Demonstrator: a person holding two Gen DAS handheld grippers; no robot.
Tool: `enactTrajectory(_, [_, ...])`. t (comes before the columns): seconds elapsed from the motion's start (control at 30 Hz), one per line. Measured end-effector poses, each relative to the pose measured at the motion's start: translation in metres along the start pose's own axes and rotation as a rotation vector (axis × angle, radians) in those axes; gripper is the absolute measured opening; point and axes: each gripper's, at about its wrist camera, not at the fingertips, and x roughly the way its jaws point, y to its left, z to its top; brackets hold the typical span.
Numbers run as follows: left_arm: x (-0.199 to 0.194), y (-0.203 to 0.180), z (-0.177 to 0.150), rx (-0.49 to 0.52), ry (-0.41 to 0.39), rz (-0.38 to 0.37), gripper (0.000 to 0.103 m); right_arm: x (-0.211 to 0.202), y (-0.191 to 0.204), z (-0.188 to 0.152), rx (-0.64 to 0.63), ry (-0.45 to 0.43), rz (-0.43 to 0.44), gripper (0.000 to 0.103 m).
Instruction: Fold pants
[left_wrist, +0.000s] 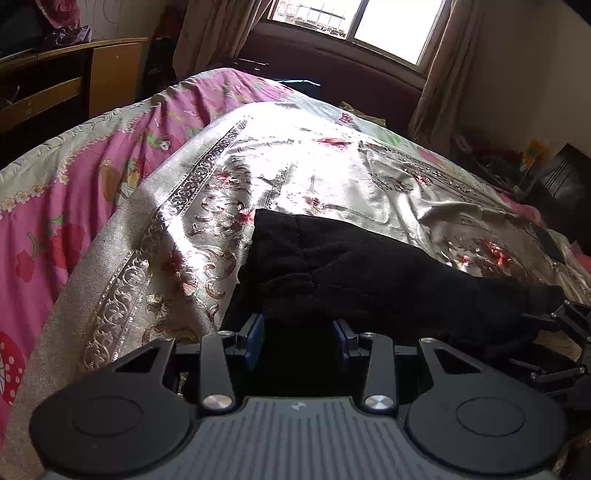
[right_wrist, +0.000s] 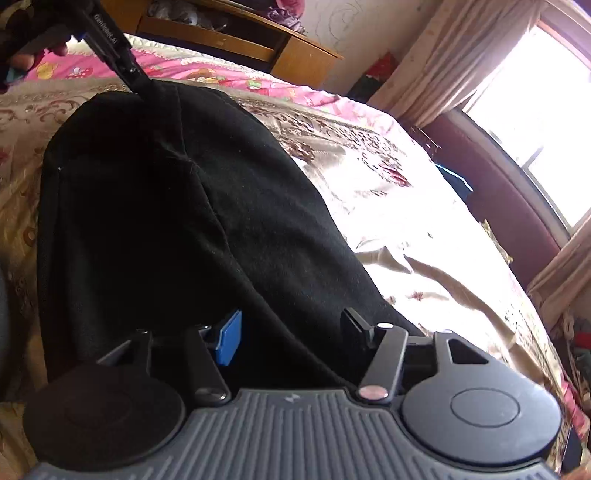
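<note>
Black pants (left_wrist: 351, 273) lie bunched on a shiny floral bedspread (left_wrist: 295, 166). In the left wrist view my left gripper (left_wrist: 299, 336) has its blue-padded fingers (left_wrist: 255, 339) apart, with black cloth between them at the pants' near edge. In the right wrist view the pants (right_wrist: 184, 221) fill the middle. My right gripper (right_wrist: 291, 332) also has its fingers (right_wrist: 231, 336) apart around the cloth's near edge. The left gripper (right_wrist: 142, 83) shows at the top left, at the pants' far end. The right gripper's linkage shows at the right edge of the left wrist view (left_wrist: 569, 332).
A pink cartoon quilt (left_wrist: 74, 192) covers the bed's left side. A wooden desk (left_wrist: 74, 81) stands beyond it. A dark red headboard (left_wrist: 332, 62), curtains (left_wrist: 443, 74) and a bright window (left_wrist: 369, 26) are at the far end. Clutter lies at the bed's right (left_wrist: 517, 162).
</note>
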Motion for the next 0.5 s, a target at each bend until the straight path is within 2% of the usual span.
enactTrajectory(0.13, [0.000,-0.006,-0.005,0.066,0.004,0.026,0.062,0.027,0.011,0.013,-0.066,-0.024,0.052,0.058])
enactTrajectory(0.2, [0.004,-0.009,-0.006,0.094,0.016,0.030,0.068,0.040,0.016,0.020,-0.075,-0.026,0.047,0.057])
enactTrajectory(0.27, [0.010,-0.012,-0.006,0.129,0.025,0.049,0.073,0.048,0.010,0.028,-0.035,-0.021,0.061,0.044])
enactTrajectory(0.3, [0.012,-0.012,-0.005,0.135,0.027,0.052,0.074,0.048,0.005,0.030,0.004,-0.011,0.081,0.034])
enactTrajectory(0.33, [0.015,-0.012,-0.003,0.135,0.027,0.045,0.074,0.048,-0.002,0.033,0.038,-0.004,0.101,0.022])
enactTrajectory(0.4, [0.016,-0.010,0.002,0.119,0.016,0.008,0.074,0.046,-0.011,0.038,0.083,0.008,0.117,0.010])
enactTrajectory(0.5, [0.026,-0.010,0.012,0.113,0.009,0.004,0.074,0.042,-0.031,0.045,0.178,0.028,0.142,0.005])
